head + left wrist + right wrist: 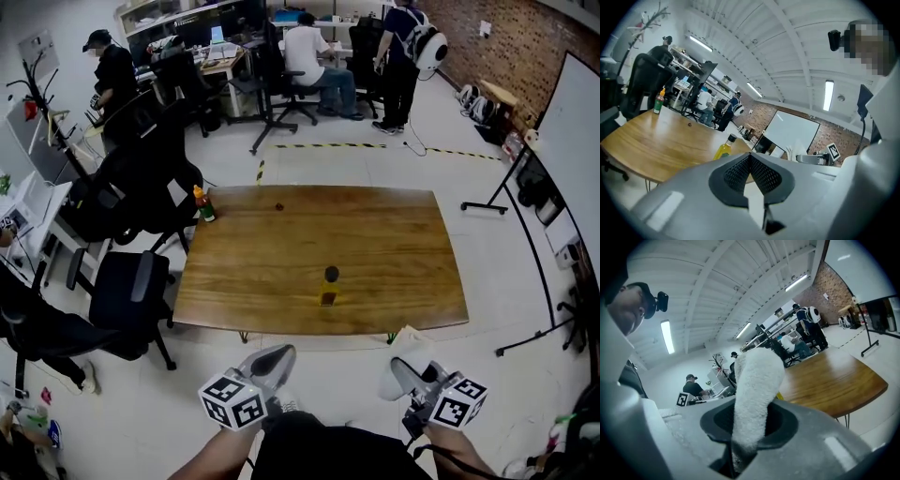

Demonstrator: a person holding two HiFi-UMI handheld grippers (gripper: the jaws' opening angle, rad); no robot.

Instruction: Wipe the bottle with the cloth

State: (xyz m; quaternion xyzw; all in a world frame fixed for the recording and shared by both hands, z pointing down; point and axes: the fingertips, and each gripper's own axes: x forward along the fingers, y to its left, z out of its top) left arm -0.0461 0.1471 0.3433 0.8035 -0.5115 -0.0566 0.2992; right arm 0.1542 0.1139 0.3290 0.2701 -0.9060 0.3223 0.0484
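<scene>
A yellow bottle (pixel 330 286) with a black cap stands upright near the front edge of the wooden table (pixel 281 253). In the left gripper view the bottle (pixel 724 147) shows just beyond the jaws. My left gripper (pixel 275 359) is held in front of the table, short of its edge; its jaws (pixel 750 158) are shut with nothing between them. To the right, my right gripper (pixel 400 375) is shut on a white cloth (pixel 412 345). That fluffy cloth (pixel 754 390) sticks up from between the pads and hides part of the table (pixel 825 376).
A green bottle with an orange top (pixel 203 204) stands at the table's far left corner, and a small dark object (pixel 278 206) lies near the far edge. Black office chairs (pixel 131 291) crowd the left side. A whiteboard on a stand (pixel 572 141) is at the right. People are at desks behind.
</scene>
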